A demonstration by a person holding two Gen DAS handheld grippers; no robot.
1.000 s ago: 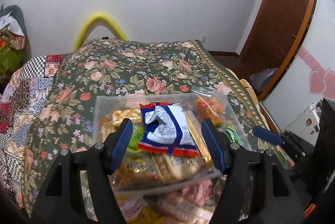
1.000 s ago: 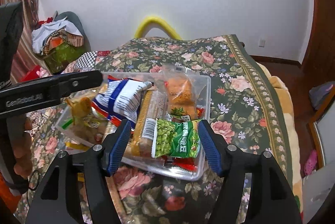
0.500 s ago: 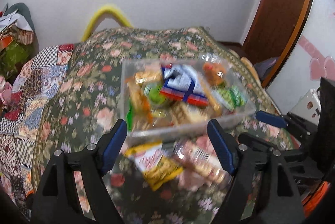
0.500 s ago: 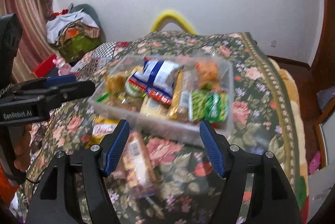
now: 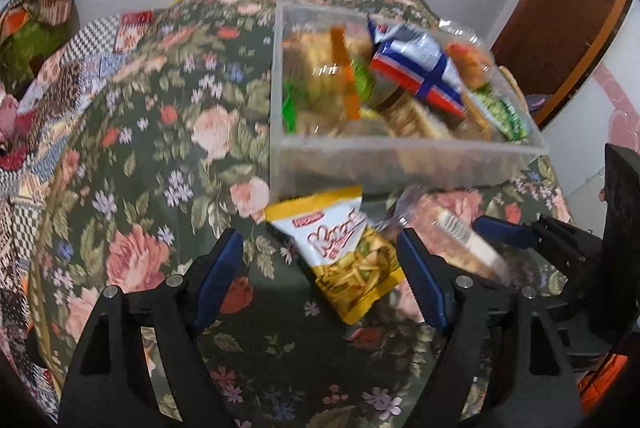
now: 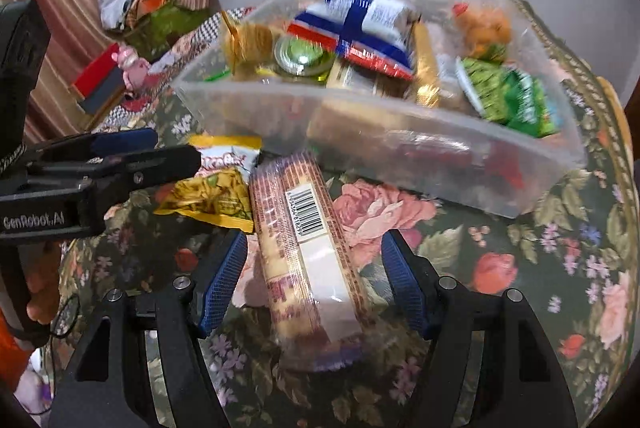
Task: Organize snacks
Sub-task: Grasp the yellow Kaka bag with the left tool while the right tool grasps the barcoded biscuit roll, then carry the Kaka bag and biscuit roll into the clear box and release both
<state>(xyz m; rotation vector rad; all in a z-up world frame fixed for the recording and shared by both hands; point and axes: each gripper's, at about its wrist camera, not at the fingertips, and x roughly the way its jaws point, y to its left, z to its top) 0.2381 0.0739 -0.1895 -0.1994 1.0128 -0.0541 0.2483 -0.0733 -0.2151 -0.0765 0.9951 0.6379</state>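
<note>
A clear plastic bin (image 5: pixel 400 156) (image 6: pixel 440 156) full of snack packets sits on the floral bedspread. A yellow and white chip bag (image 5: pixel 348 252) (image 6: pixel 212 188) lies in front of it. A long biscuit pack (image 6: pixel 308 248) (image 5: pixel 460 236) with a barcode lies beside the bag. My left gripper (image 5: pixel 320 264) is open, its fingers either side of the chip bag, above it. My right gripper (image 6: pixel 314 268) is open, its fingers either side of the biscuit pack. Neither holds anything.
The floral bedspread (image 5: pixel 160 148) covers the bed. A patchwork quilt (image 5: pixel 48 100) lies at the left. A pile of clothes (image 6: pixel 156 0) sits by the wall, and a wooden door (image 5: pixel 560 20) stands at the right.
Both grippers have pulled back from over the bin and dropped lower. The chip bag and biscuit pack in front of the bin now lie between their fingers.
</note>
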